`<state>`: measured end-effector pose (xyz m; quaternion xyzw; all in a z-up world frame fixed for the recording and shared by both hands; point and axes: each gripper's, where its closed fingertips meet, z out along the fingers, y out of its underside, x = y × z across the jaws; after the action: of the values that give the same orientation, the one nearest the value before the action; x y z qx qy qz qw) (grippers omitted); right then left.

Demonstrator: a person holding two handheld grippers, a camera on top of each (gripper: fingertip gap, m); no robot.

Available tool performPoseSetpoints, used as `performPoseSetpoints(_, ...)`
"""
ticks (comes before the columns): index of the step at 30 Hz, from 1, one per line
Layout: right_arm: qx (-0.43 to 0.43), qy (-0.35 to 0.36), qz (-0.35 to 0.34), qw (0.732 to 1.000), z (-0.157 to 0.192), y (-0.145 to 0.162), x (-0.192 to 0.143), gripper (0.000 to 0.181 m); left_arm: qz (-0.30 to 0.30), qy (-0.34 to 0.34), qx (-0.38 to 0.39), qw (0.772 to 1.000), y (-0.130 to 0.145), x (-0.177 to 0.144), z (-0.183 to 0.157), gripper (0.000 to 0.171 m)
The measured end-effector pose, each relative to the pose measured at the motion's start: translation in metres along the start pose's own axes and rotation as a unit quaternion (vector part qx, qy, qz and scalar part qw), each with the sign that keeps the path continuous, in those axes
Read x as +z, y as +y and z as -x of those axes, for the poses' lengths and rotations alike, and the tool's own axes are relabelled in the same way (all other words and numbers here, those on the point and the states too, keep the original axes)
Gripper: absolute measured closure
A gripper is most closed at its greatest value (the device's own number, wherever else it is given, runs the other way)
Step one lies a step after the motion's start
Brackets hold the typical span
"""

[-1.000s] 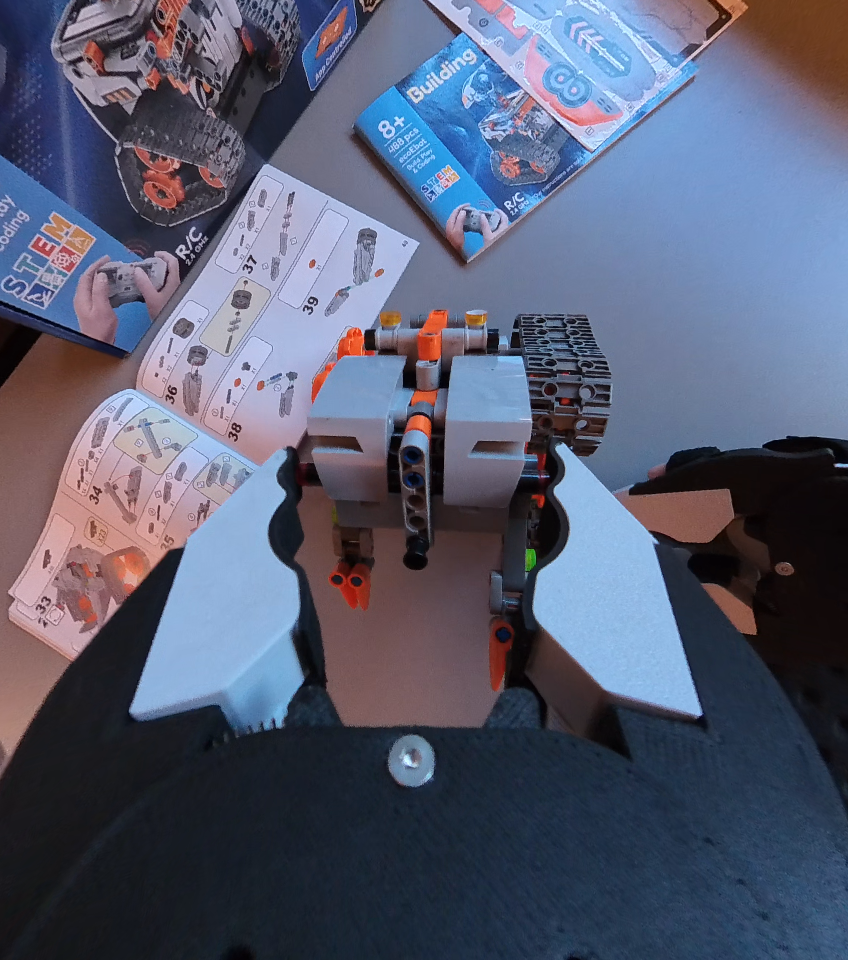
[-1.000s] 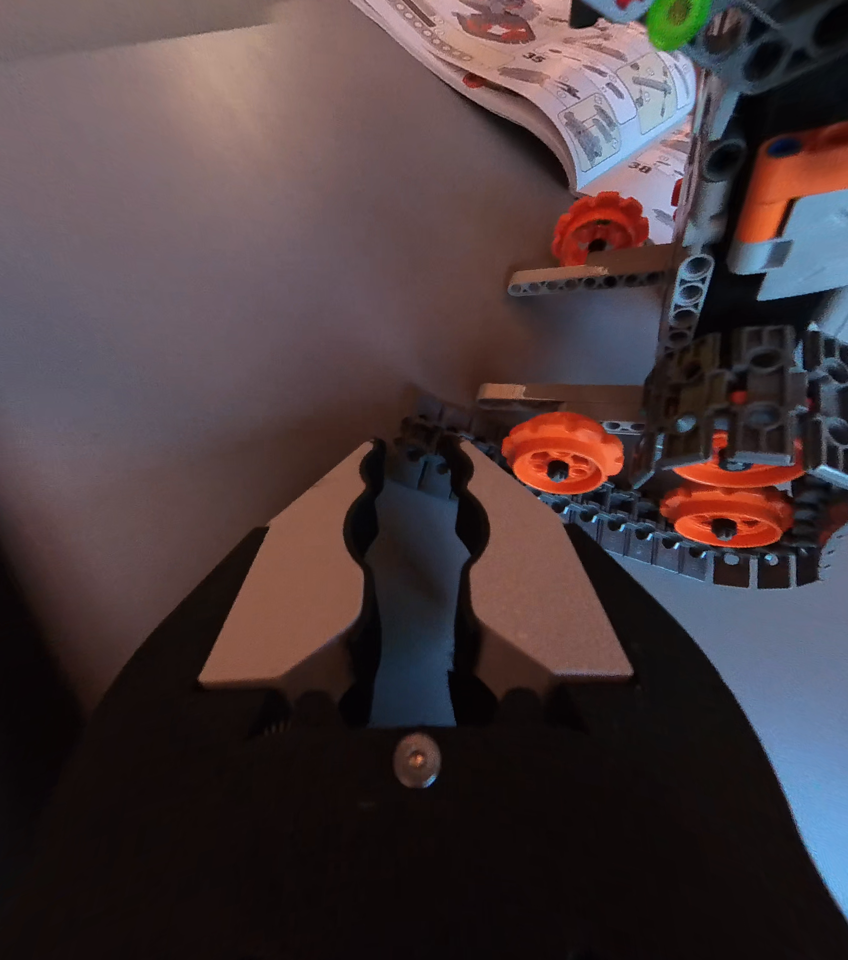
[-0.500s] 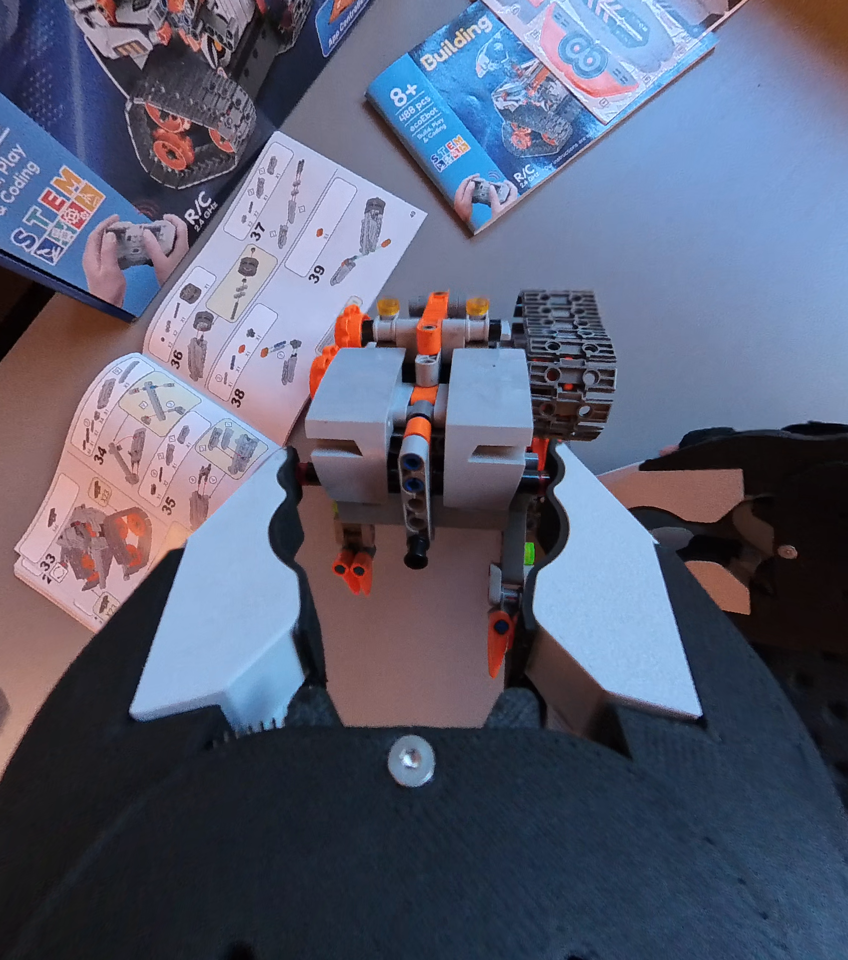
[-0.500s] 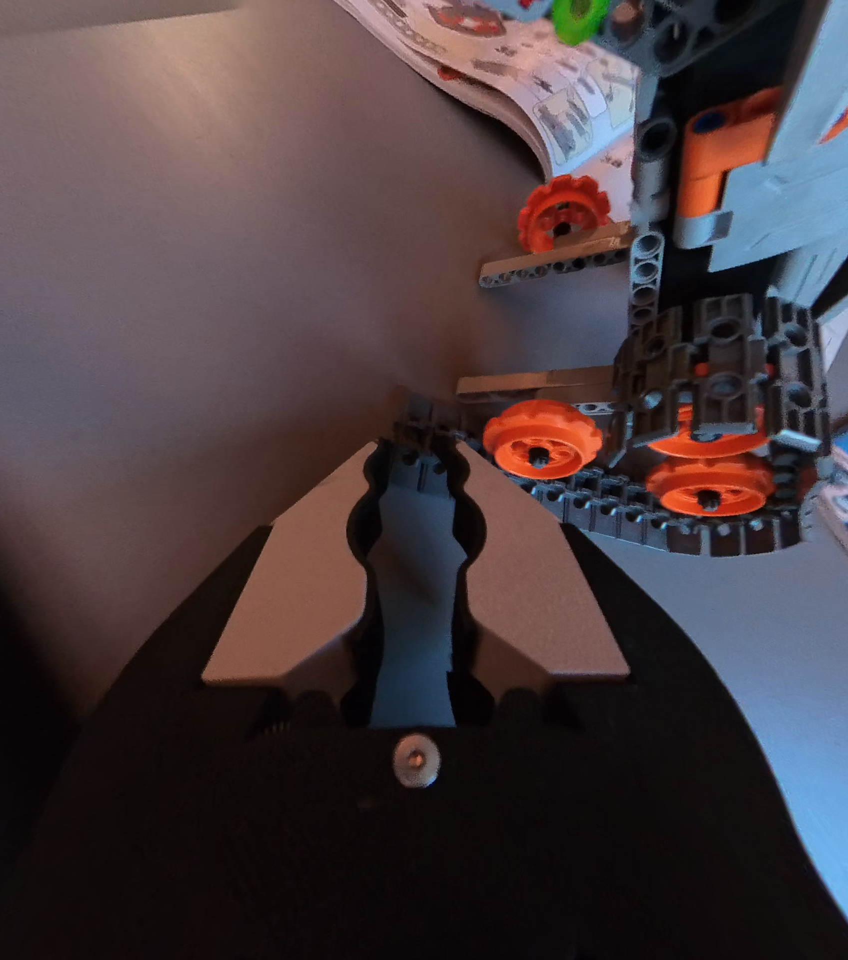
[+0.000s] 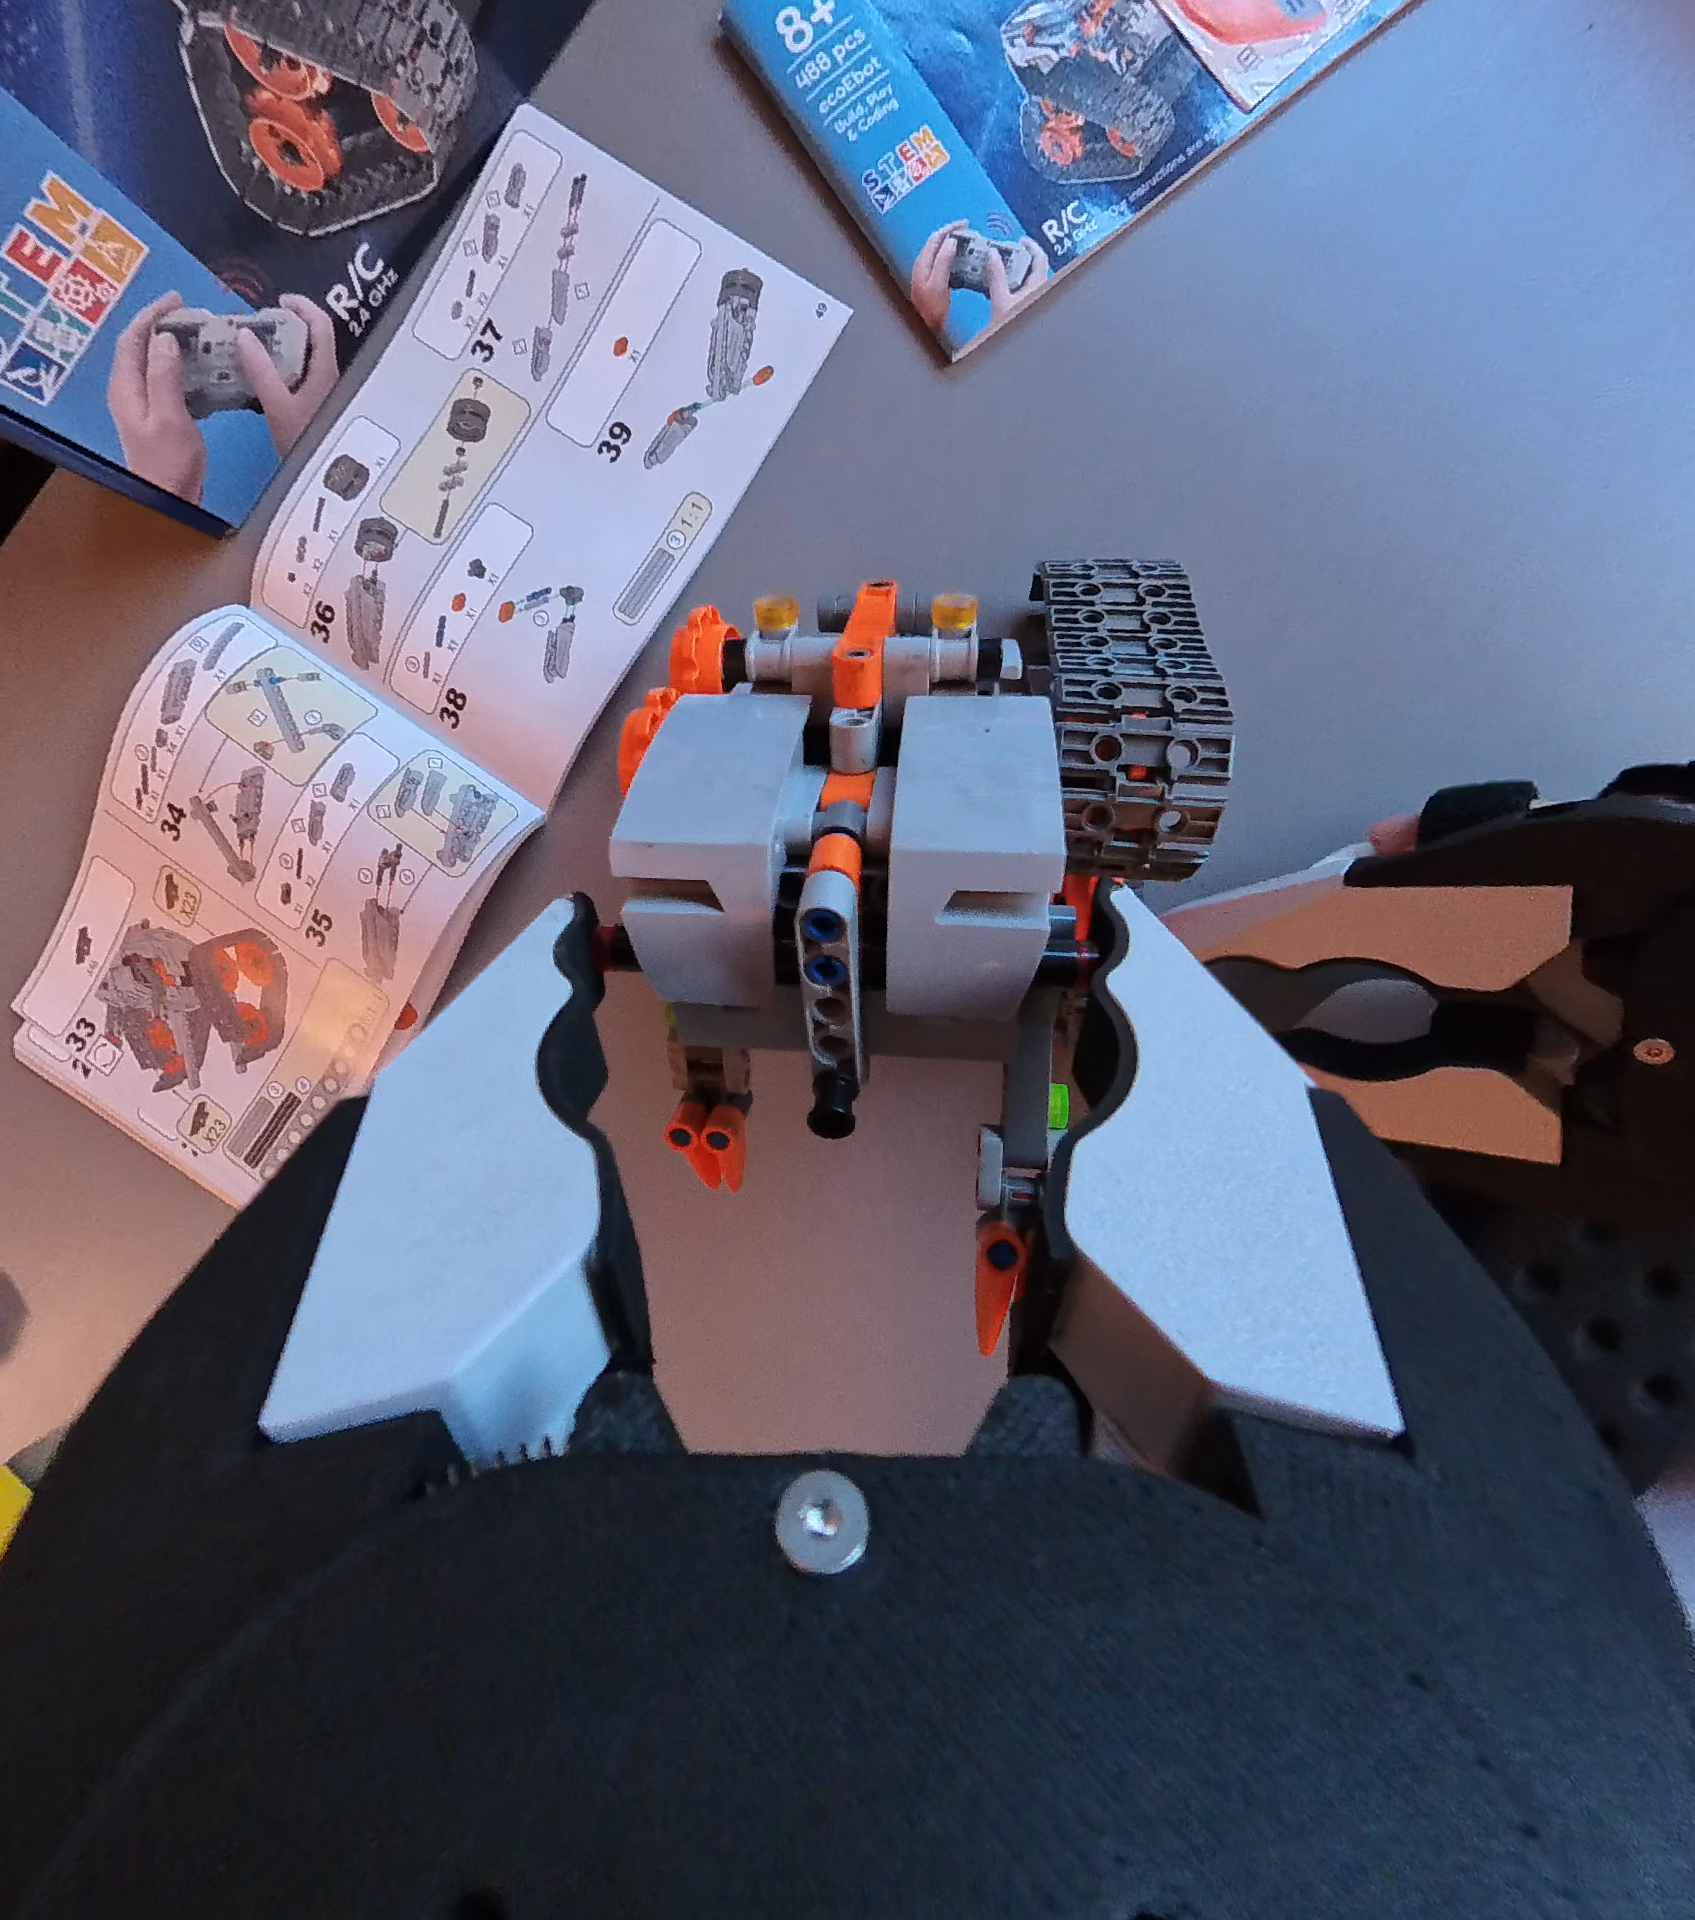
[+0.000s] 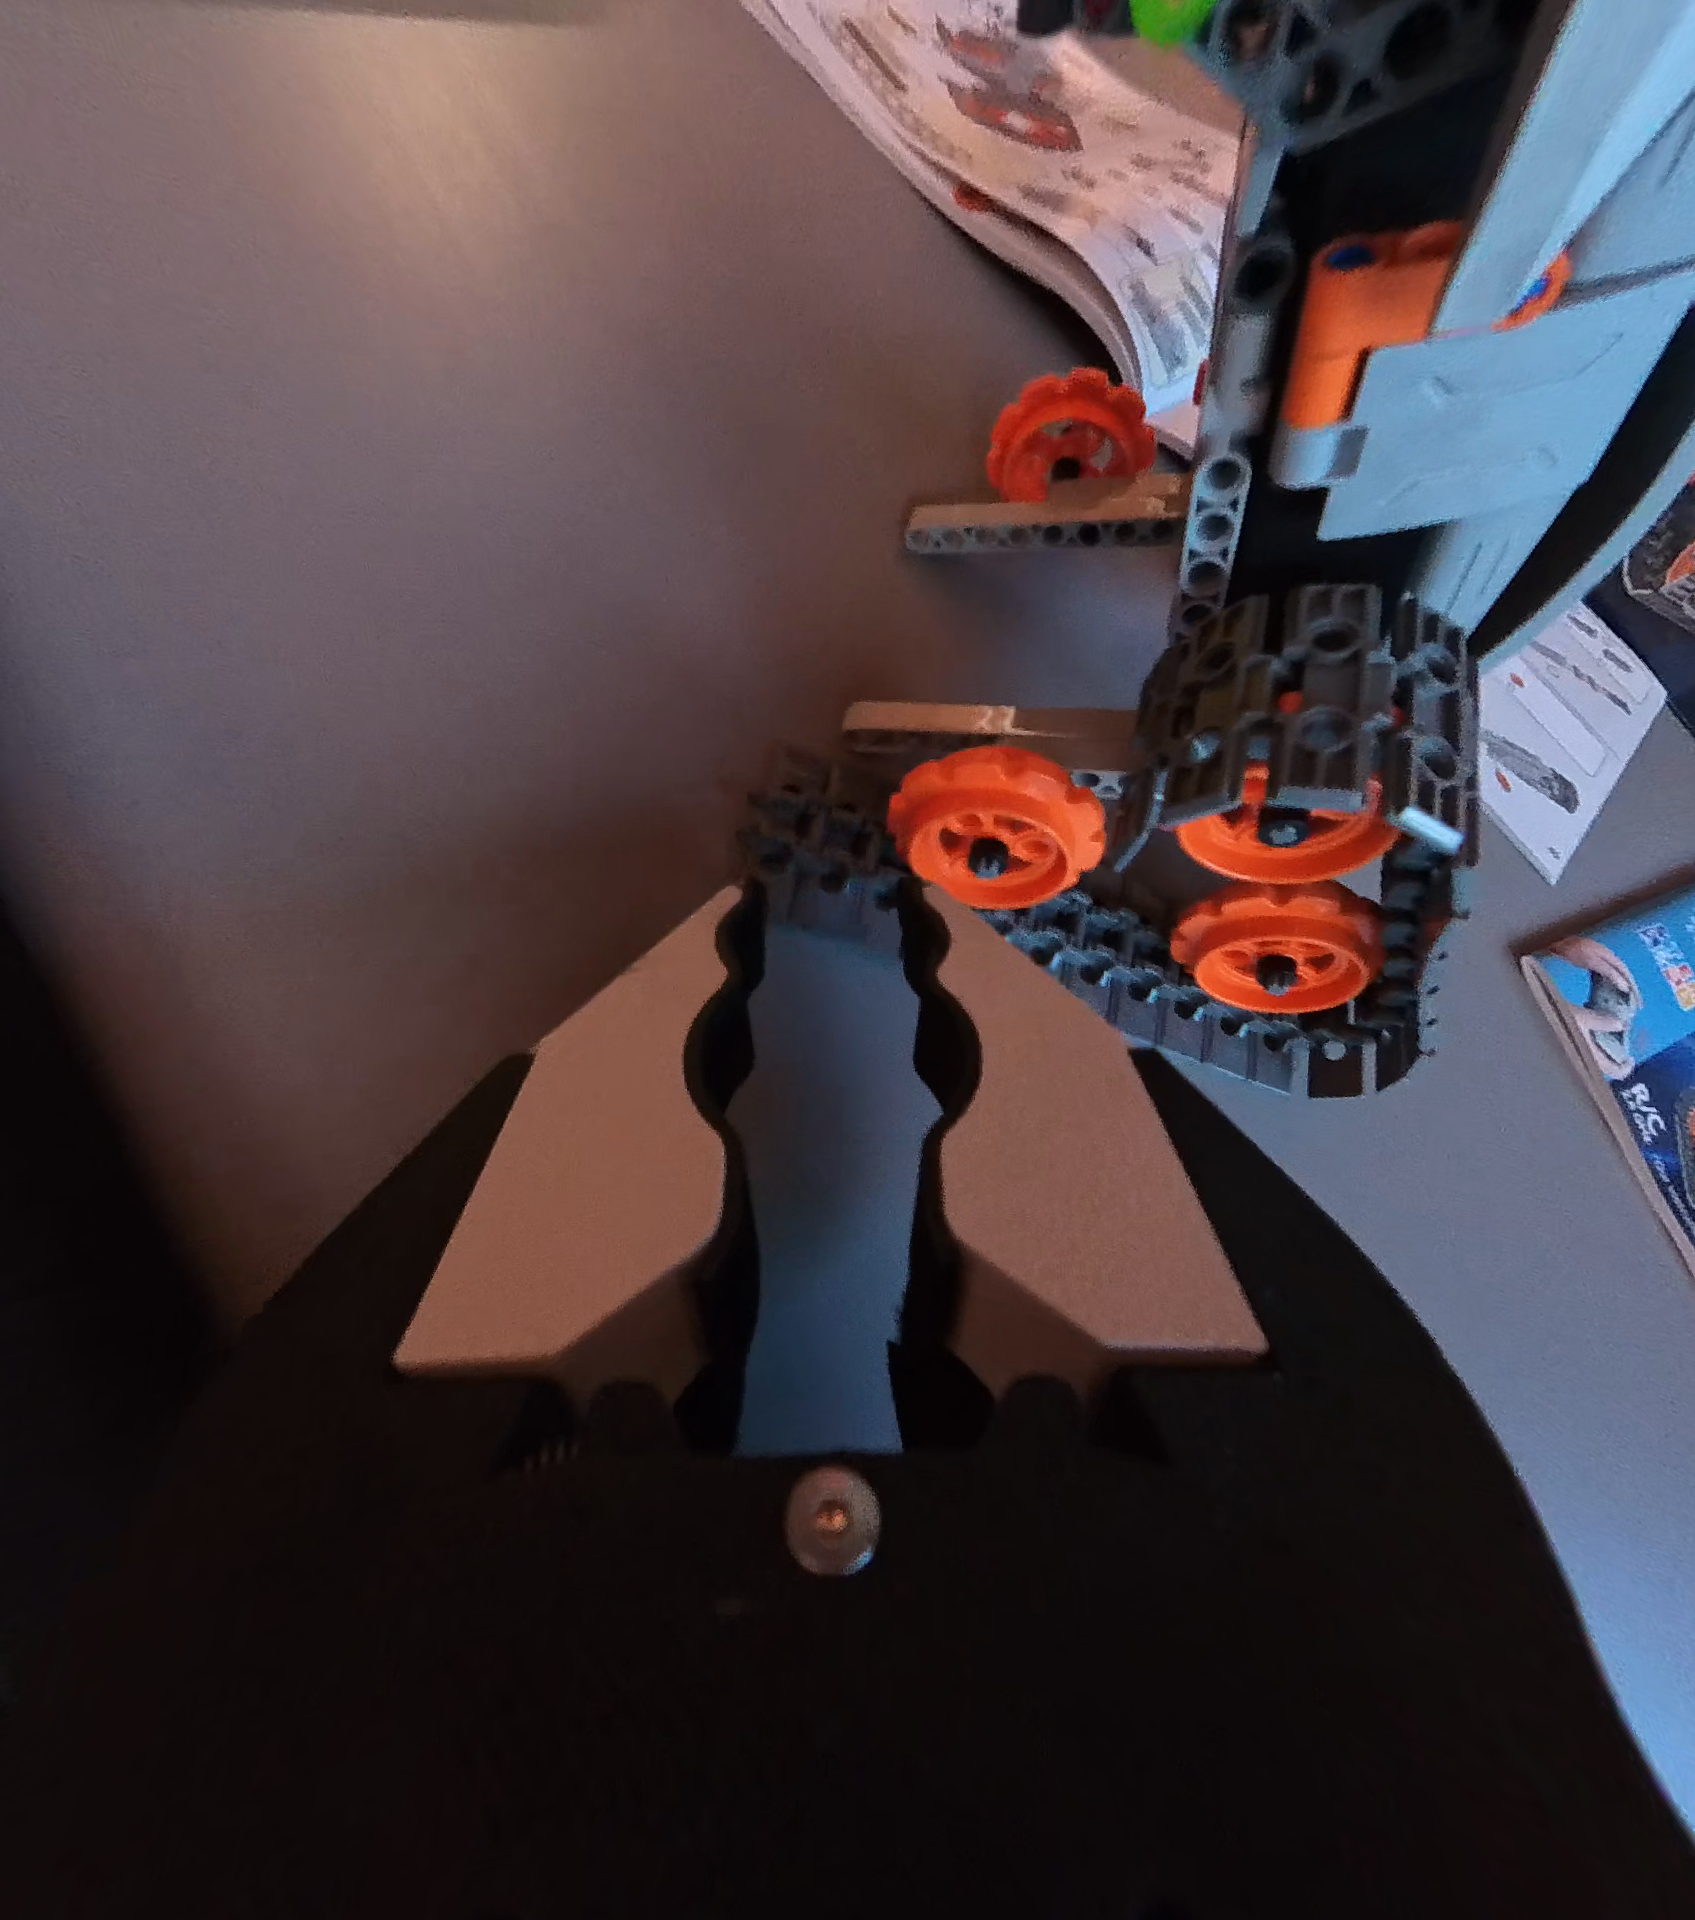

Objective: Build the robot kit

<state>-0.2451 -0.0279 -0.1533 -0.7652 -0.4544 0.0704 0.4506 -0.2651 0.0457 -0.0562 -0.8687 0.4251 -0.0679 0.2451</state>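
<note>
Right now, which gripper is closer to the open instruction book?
Left. The left gripper, clamped on the toy robot model, has the open instruction booklet right beside it. The right gripper sits on the model's far side, at its dark track.

Black hand-held gripper (image 5: pixel 838 935) — grey wavy-edged fingers (image 5: pixel 469 1174), silver screw (image 5: pixel 822 1519)

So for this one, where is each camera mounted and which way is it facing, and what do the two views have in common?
Left wrist view: sits on the left gripper, looks down along its fingers at the brick-built tracked vehicle clamped between them, with the open instruction booklet and table beyond; the right gripper enters from the right.
Right wrist view: sits on the right gripper, looks low across the table at the vehicle's track, pinching its loose end.
Shared: the vehicle, the open booklet, the blue booklet.
</note>
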Motion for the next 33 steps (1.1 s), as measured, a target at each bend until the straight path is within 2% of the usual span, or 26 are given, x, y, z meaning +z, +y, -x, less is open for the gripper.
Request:
performPoseSetpoints(4, 0.017, -0.004, -0.020, 1.000, -0.006, -0.001, -0.008, 0.158, 0.012, -0.003, -0.002, 1.000, 0.002, -0.001, 0.000, 0.079)
performPoseSetpoints(7, 0.038, 0.034, -0.016, 0.999, -0.029, 0.011, -0.021, 0.162, 0.019, -0.005, -0.007, 1.000, 0.004, -0.001, 0.000, 0.079)
performPoseSetpoints(12, 0.121, 0.047, -0.075, 0.989, -0.070, 0.013, -0.045, 0.162, 0.020, -0.004, -0.011, 1.000, 0.005, -0.001, 0.000, 0.079)
performPoseSetpoints(18, 0.147, 0.027, -0.070, 0.986, -0.100, 0.030, -0.039, 0.150, 0.006, -0.003, -0.011, 1.000, 0.005, -0.002, 0.000, 0.079)
performPoseSetpoints(22, 0.154, 0.006, -0.097, 0.983, -0.082, 0.007, -0.042, 0.156, -0.007, -0.007, -0.015, 1.000, 0.005, -0.002, 0.000, 0.079)
performPoseSetpoints(25, 0.122, 0.053, -0.131, 0.983, -0.061, -0.025, -0.049, 0.159, -0.004, -0.008, -0.016, 1.000, 0.004, -0.002, 0.000, 0.079)
performPoseSetpoints(26, 0.141, 0.079, -0.126, 0.979, -0.062, -0.027, -0.048, 0.160, -0.003, -0.009, -0.017, 1.000, 0.004, -0.002, 0.000, 0.079)
performPoseSetpoints(30, 0.304, 0.036, -0.139, 0.942, -0.057, -0.029, -0.029, 0.154, -0.001, -0.010, -0.019, 1.000, 0.005, -0.002, 0.000, 0.079)
performPoseSetpoints(33, 0.338, 0.016, -0.133, 0.932, -0.053, -0.031, -0.022, 0.157, -0.002, -0.012, -0.022, 1.000, 0.004, -0.001, 0.000, 0.079)
